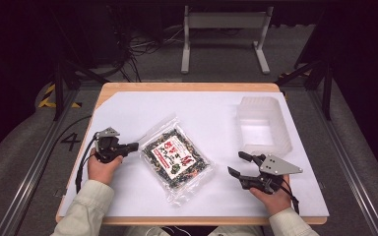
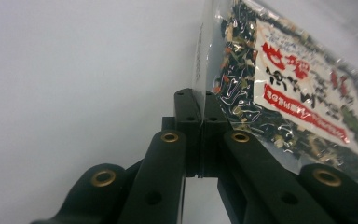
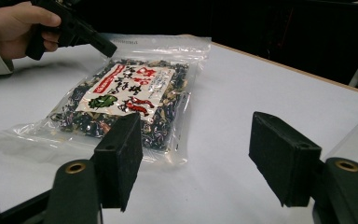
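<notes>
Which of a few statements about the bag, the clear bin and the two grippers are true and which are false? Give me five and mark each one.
1. The left gripper is shut on the edge of the snack bag. True.
2. The right gripper is clamped on the bag. False: its jaws are open, apart from the bag.
3. The clear plastic bin is empty. True.
4. The bag lies inside the bin. False: it lies on the white table surface.
5. The bin sits nearer the right gripper. True.
</notes>
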Motion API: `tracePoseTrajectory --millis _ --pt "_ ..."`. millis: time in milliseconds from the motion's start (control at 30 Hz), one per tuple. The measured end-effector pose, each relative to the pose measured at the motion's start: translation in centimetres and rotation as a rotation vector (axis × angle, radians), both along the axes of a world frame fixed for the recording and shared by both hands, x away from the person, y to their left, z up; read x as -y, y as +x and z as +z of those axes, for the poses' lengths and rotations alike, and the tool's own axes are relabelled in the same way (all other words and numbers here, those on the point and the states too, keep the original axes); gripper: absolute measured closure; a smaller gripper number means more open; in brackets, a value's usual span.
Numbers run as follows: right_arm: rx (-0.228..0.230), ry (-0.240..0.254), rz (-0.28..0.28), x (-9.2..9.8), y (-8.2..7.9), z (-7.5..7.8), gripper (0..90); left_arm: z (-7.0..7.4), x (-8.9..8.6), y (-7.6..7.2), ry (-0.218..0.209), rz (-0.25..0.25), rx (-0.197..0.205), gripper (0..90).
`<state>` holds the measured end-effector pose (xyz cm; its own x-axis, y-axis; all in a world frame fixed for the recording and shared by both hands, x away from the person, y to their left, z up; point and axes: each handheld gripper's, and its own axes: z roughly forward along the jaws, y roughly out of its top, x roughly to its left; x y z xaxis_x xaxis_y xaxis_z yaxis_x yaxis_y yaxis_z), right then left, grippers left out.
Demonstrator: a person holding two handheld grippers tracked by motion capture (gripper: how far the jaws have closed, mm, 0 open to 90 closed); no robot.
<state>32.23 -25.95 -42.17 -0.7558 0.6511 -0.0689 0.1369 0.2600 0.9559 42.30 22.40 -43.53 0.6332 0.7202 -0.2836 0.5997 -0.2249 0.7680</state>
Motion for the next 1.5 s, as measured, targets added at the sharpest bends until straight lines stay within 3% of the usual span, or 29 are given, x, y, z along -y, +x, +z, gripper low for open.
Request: tracePoseTrajectory --millis 167,333,400,467,500,567,633,967,1167,1367,1500 --pt "0.025 0.015 0.002 0.2 0.0 0.5 36.6 1.8 -0.2 -0.6 -0.061 -0.017 0.039 89.5" --pt "0.053 0.04 0.025 0.6 0.0 1.4 47.2 3.8 0.0 -1.4 -0.105 -0.048 0.085 89.5" --pt "0.023 0.036 0.04 0.6 0.0 1.8 50.9 4.8 0.1 -2.0 -0.125 -0.068 0.121 89.5" --pt "0.014 0.033 0.044 0.6 0.0 2.0 51.6 5.3 0.3 -2.3 -0.133 -0.073 0.132 89.6" --pt "-0.002 0.033 0.053 0.6 0.0 2.4 51.7 6.2 0.6 -2.7 -0.131 -0.094 0.168 89.6" --pt "-0.009 0.029 0.049 0.6 0.0 2.6 51.7 6.5 0.8 -2.9 -0.138 -0.096 0.168 89.6" --pt "-0.024 0.027 0.047 0.7 0.0 2.9 52.2 7.3 1.2 -3.2 -0.151 -0.117 0.194 89.6" --pt "-0.035 0.047 0.047 0.9 0.4 4.4 56.2 10.5 2.5 -4.7 -0.192 -0.186 0.289 89.6" --pt "-0.011 0.047 0.049 0.9 0.4 5.2 55.7 11.9 2.6 -5.3 -0.213 -0.209 0.336 89.7" --pt "-0.017 0.069 0.066 0.5 1.1 6.1 47.0 13.7 3.0 -5.5 -0.249 -0.215 0.395 89.7" --pt "-0.01 0.098 0.077 0.1 1.5 6.7 44.7 14.1 3.2 -5.4 -0.264 -0.222 0.414 89.7"
